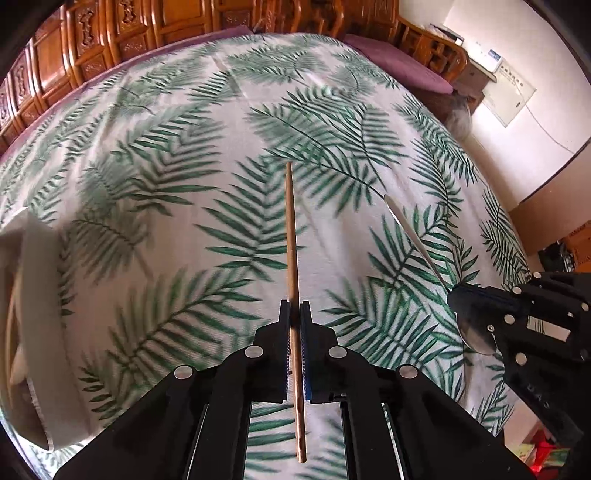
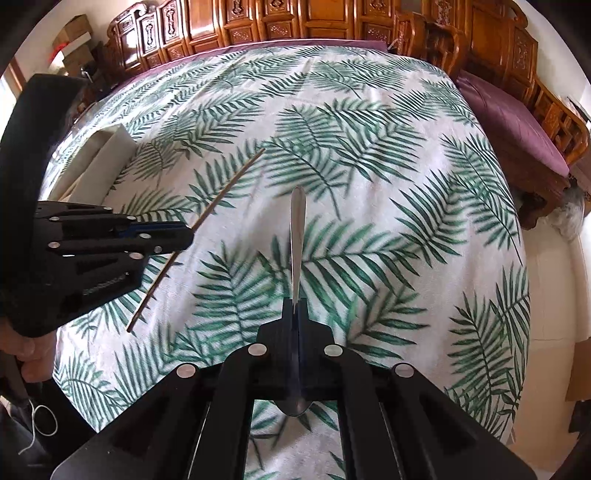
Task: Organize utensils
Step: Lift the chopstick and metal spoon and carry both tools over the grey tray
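Nearest to us, our left hand-held gripper (image 1: 294, 314) is clamped on a single wooden chopstick (image 1: 293, 258), its pads pinching the stick about midway so that one end runs back under the gripper body and the other juts forward, above the counter. Beside it, our right hand-held gripper (image 2: 294, 310) is likewise closed — on a metal spoon (image 2: 296, 236), gripped at the neck with the bowl hanging back towards the camera and the slim handle pointing ahead. Both utensils are clear of the leaf-print tablecloth (image 2: 369, 184), neither touching it.

Further off, at the left edge of the cloth, sits a white utensil tray (image 2: 107, 155); from the left wrist view it looms close and seems to hold some pale pieces already, though blur hides what they are. Beyond the counter stands a carved wooden bench (image 2: 332, 26) with purple cushions.

We judge the step in hand to be the carry: both items lifted, neither placed. Next we must swing each across to the tray, line it up lengthwise with its compartment, lower it, and only then ease the jaws apart.
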`<action>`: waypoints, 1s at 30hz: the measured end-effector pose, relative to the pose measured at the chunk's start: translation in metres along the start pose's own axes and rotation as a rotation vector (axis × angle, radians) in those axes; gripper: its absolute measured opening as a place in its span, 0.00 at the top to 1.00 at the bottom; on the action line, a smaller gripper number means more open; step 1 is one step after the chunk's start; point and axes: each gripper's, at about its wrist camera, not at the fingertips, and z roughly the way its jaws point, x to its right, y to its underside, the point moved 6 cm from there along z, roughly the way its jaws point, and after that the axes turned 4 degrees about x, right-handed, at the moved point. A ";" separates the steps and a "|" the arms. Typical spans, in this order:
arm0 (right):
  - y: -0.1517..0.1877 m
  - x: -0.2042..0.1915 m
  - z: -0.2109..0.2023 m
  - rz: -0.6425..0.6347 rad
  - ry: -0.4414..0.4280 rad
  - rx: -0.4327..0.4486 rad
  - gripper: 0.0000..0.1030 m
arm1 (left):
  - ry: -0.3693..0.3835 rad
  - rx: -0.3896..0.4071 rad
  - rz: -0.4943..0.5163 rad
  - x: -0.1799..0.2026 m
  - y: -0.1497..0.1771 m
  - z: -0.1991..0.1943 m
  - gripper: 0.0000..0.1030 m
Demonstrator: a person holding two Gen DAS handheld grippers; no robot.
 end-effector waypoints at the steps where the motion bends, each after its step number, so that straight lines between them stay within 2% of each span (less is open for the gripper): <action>1: -0.002 -0.004 0.000 -0.005 -0.003 0.002 0.97 | -0.003 0.009 -0.002 -0.006 0.000 -0.005 0.96; 20: -0.062 -0.122 0.012 -0.128 -0.090 0.035 0.97 | -0.057 0.157 -0.105 -0.124 0.000 -0.099 0.96; 30: -0.084 -0.175 0.016 -0.183 -0.126 0.041 0.97 | -0.092 0.192 -0.166 -0.186 0.011 -0.126 0.96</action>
